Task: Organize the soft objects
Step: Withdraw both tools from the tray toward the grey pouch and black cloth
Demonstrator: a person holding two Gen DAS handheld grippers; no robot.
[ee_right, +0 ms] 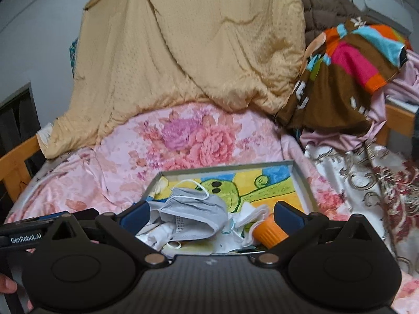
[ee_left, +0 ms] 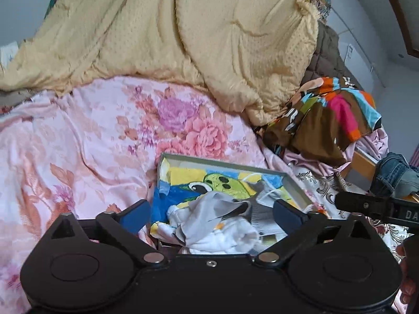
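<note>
Nearest in each wrist view, the left claw [ee_left: 212,216] and the right claw [ee_right: 211,216] stood spread wide, blue pads apart, with nothing gripped between them. Just beyond both lay a shallow grey tray [ee_right: 301,183] on the bed, its floor covered by a cartoon-printed cloth [ee_right: 275,180] in yellow, blue and green. In the tray's near end sat a crumpled grey face mask [ee_right: 193,209], white soft items [ee_left: 209,233] and an orange ribbed cap [ee_right: 269,231], the cap close beside the right claw's right pad. The tray rested on a pink floral bedsheet [ee_left: 104,136]. Farther back, a beige quilt [ee_left: 183,34] was heaped across the bed; to its right lay a multicoloured striped garment [ee_right: 348,78] over pale pink cloth [ee_right: 371,120].
</note>
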